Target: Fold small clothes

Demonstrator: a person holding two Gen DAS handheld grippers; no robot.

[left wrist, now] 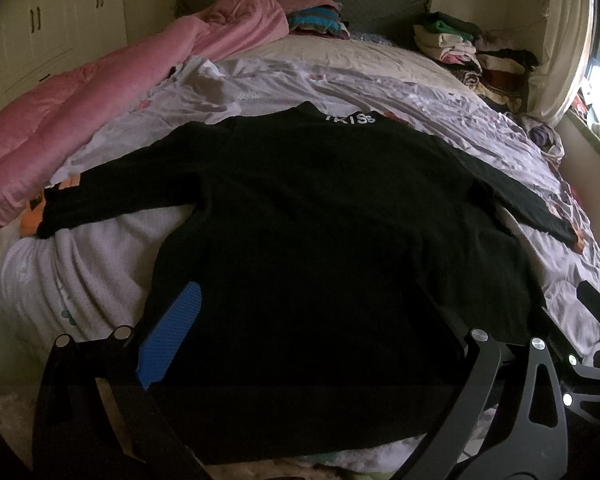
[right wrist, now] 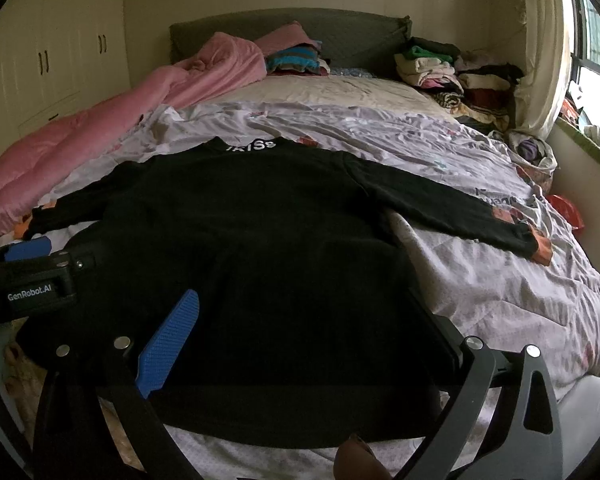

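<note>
One black sweater (left wrist: 300,240) lies flat on the bed (left wrist: 340,80), both sleeves spread wide, collar at the far end. White letters on the collar read roughly "KISS". Two tools in play: the left tool (left wrist: 300,320) hangs above the hem, spread wide, gripping nothing; the right tool (right wrist: 304,328) likewise, wide apart and empty. "GenRobot.AI" shows on the left tool's body. One pink quilt (left wrist: 100,92) lies left, with two clothes piles by the headboard.
</note>
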